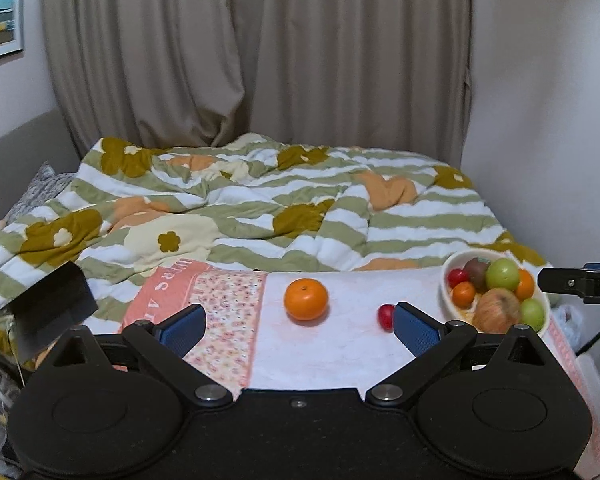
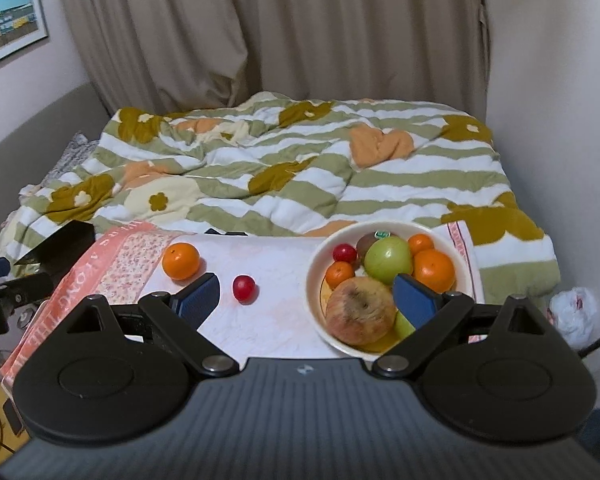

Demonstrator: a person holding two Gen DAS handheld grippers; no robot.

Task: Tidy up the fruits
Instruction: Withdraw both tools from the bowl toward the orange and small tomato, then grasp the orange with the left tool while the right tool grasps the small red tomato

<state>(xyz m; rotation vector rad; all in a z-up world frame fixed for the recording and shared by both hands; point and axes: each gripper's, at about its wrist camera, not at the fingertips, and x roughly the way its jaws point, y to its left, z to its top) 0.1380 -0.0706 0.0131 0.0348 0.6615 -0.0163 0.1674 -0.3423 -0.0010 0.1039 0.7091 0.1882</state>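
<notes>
Orange mandarin (image 1: 306,299) ahead between open left gripper (image 1: 298,322) jaws

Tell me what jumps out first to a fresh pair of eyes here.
The white bowl heaped with fruit on the cloth's right side, a big blotchy apple in front. Left of it, an orange and a small red fruit lie loose on the cloth.

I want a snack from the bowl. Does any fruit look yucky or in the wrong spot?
The big apple at the front of the bowl looks wrinkled with dark patches. An orange and a small red fruit sit outside the bowl on the cloth.
</notes>
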